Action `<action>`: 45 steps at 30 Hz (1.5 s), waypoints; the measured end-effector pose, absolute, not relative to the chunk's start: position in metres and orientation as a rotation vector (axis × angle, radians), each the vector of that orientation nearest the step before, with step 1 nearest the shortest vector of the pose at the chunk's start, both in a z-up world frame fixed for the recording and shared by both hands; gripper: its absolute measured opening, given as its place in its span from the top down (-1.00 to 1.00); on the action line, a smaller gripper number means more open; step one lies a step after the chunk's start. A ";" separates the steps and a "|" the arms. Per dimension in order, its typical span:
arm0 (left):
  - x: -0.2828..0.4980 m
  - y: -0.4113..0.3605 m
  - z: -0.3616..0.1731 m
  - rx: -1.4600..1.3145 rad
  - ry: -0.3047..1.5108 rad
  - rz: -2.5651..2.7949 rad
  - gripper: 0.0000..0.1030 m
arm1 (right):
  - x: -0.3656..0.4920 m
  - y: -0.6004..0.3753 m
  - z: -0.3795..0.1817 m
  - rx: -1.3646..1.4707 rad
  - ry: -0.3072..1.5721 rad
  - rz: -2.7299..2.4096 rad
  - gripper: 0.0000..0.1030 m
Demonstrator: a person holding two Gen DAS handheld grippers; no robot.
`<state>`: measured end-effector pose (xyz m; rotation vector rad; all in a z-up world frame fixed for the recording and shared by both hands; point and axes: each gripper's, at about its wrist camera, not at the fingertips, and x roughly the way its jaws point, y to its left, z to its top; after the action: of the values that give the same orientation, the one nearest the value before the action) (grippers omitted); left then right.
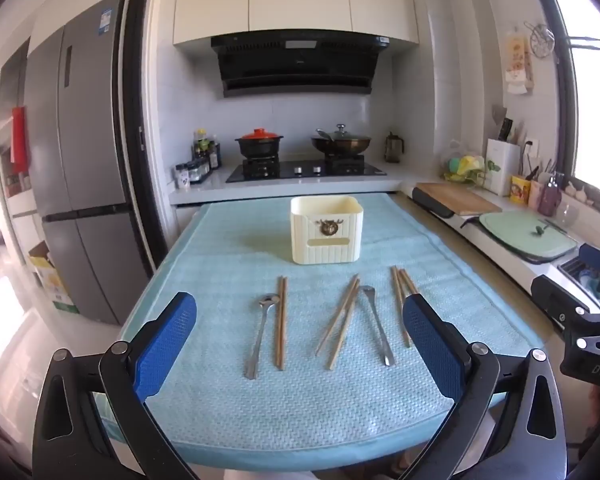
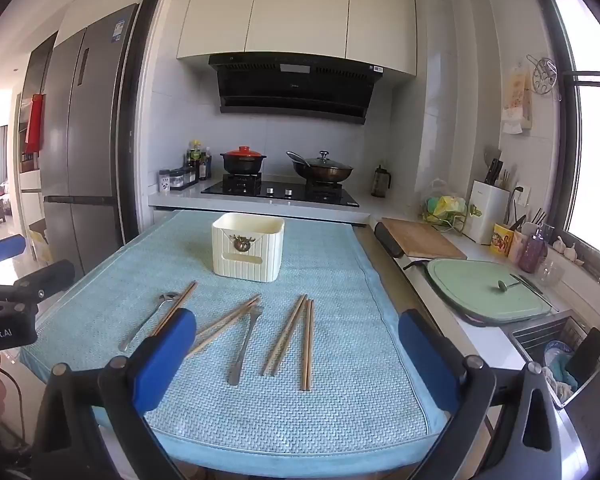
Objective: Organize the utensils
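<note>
holder (image 1: 326,236) behind utensils | spoons (image 1: 262,332) between chopstick pairs (image 1: 281,320) | all on mat (image 1: 300,408)

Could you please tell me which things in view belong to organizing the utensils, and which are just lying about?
For the job:
- two metal spoons
- wooden chopsticks, in several pairs
- cream holder box
- blue towel beneath them

Lying about:
- red-lidded pot
- wok
- wooden cutting board
- green board

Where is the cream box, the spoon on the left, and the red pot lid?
cream box (image 1: 327,236): left wrist view, front wall.
left spoon (image 1: 269,301): left wrist view, bowl.
red pot lid (image 2: 242,151): right wrist view, top.
</note>
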<state>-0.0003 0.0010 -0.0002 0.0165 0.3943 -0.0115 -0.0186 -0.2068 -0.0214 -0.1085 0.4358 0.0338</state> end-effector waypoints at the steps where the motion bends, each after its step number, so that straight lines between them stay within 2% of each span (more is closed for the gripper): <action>1: -0.001 0.001 0.000 0.016 0.396 -0.012 -0.99 | -0.019 -0.207 -0.021 -0.108 0.435 0.035 -1.00; 45: 0.007 0.002 -0.003 0.003 0.452 -0.048 -0.99 | -0.019 -0.206 -0.013 -0.112 0.384 0.028 -1.00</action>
<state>0.0072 0.0020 -0.0029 0.0026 0.4523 -0.0484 -0.0190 -0.2055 -0.0129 -0.1119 0.3845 0.0276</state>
